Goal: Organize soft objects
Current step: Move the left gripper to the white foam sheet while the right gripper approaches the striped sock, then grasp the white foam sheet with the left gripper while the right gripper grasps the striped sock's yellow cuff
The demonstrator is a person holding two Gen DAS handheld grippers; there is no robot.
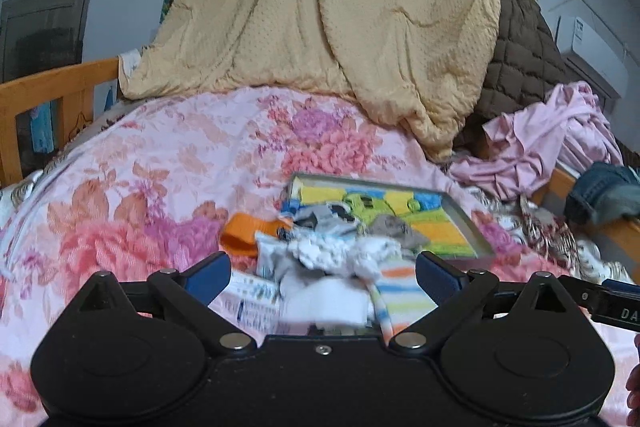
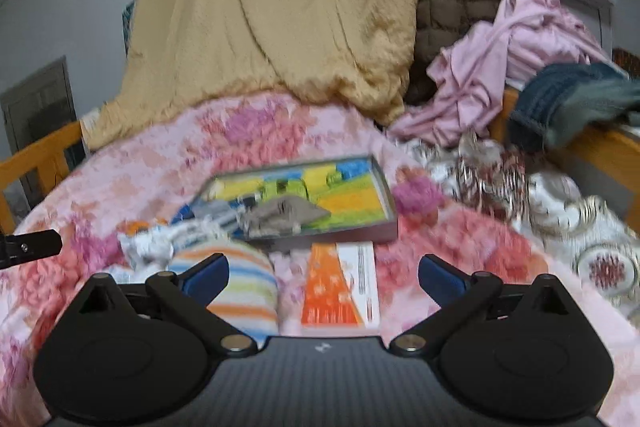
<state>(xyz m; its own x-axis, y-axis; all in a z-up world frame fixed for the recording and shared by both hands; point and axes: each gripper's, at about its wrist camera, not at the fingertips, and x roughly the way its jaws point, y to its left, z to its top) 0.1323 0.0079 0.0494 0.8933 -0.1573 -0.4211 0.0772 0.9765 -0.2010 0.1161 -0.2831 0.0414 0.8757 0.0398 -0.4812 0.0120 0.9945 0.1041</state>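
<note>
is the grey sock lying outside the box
No, the grey sock lies inside the shallow box, on its colourful lining.

Sock pile [image 1: 336, 259] blurred; jeans [image 1: 604, 195] cut off.

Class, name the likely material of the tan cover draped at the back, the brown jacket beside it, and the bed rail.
Tan cover: soft dimpled fabric, matte, hanging in folds. Brown jacket: quilted padded cloth, stitched squares. Bed rail: seemingly wood, smooth orange-brown finish.
</note>
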